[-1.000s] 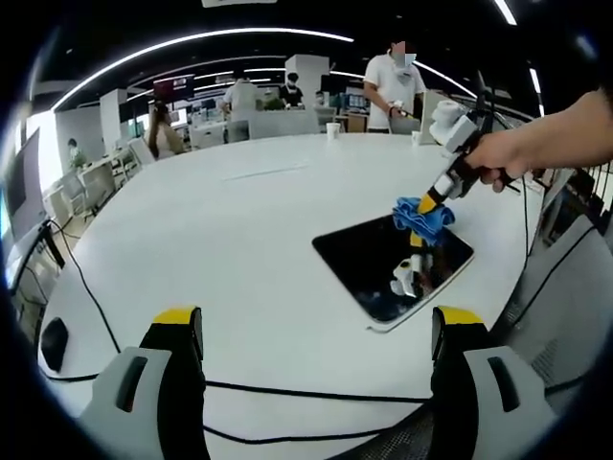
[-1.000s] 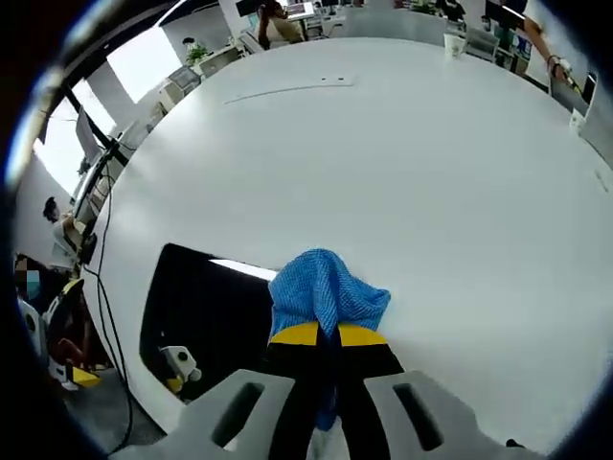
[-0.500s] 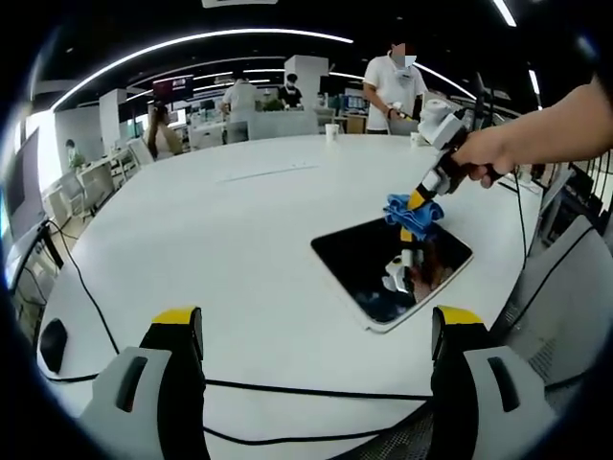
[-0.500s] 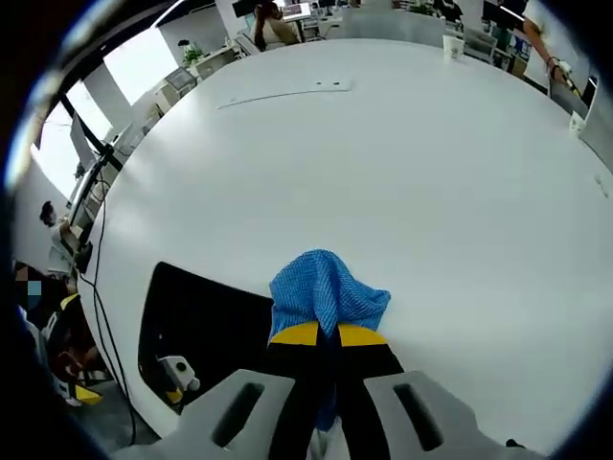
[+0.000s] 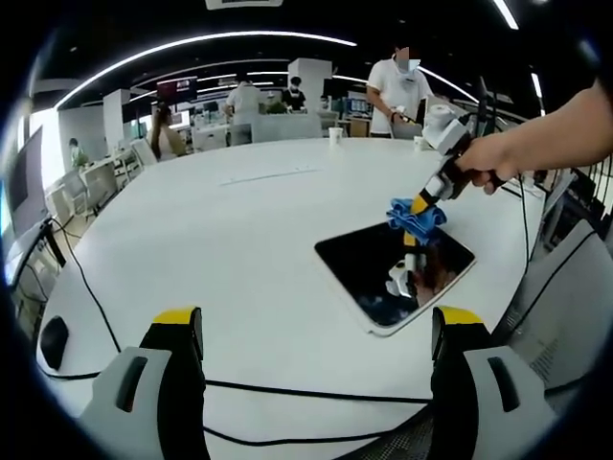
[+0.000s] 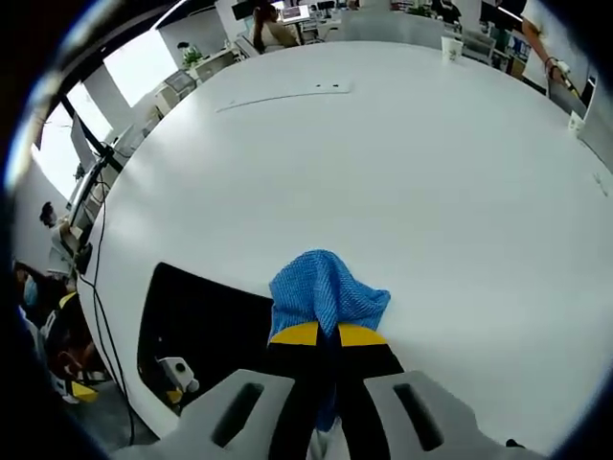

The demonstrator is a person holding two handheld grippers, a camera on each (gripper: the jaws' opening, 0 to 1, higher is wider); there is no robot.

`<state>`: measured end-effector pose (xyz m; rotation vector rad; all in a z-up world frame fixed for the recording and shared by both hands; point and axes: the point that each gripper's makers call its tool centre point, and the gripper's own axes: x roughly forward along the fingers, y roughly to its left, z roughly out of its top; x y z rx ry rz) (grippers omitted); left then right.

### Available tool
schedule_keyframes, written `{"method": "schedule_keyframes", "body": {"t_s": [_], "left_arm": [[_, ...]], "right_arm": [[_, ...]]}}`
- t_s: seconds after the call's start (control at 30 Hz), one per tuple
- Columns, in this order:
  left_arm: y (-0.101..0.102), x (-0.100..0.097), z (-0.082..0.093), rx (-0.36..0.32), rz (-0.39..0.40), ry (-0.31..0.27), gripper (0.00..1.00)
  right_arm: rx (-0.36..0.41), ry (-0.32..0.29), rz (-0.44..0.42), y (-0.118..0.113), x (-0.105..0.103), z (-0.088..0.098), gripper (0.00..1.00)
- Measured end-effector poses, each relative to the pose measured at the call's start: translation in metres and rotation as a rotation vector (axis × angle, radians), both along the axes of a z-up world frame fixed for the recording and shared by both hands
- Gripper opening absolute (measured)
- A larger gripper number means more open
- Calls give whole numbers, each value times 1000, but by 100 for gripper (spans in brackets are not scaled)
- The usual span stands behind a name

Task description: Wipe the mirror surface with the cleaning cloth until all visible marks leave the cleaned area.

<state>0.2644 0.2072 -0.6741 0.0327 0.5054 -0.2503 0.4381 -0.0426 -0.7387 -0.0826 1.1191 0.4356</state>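
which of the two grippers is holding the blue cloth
The right gripper: its yellow-tipped jaws are shut on the blue cloth at the mirror. The left gripper is open, holding nothing.

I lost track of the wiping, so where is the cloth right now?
The blue cloth is pinched in the right gripper, at the mirror's far edge on the white table, to the right in the left gripper view.

My left claw (image 5: pixel 311 359) has two broad grey jaws, yellow caps at their tips and black inner faces, rising at 7 and 5 o'clock. My right claw (image 6: pixel 329 333) matches: grey shells with dark oblong slots, black fingers, yellow bands. At 2 o'clock my hand (image 5: pixel 498 158) is bare, no sleeve showing.
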Motion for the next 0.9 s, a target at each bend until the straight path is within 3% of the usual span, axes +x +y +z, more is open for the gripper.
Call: {"method": "schedule_keyframes", "body": {"t_s": [0.23, 0.53, 0.67, 0.9], "left_arm": [[0, 0, 0, 9, -3, 1, 99], [-3, 0, -1, 16, -20, 6, 99], [-1, 1, -1, 14, -13, 3, 99], [-2, 0, 0, 16, -13, 2, 99]], "right_arm": [[23, 27, -15, 1, 4, 0, 0], [77, -3, -36, -15, -2, 26, 0], [121, 2, -73, -27, -10, 41, 0], [134, -18, -99, -55, -17, 63, 0]]}}
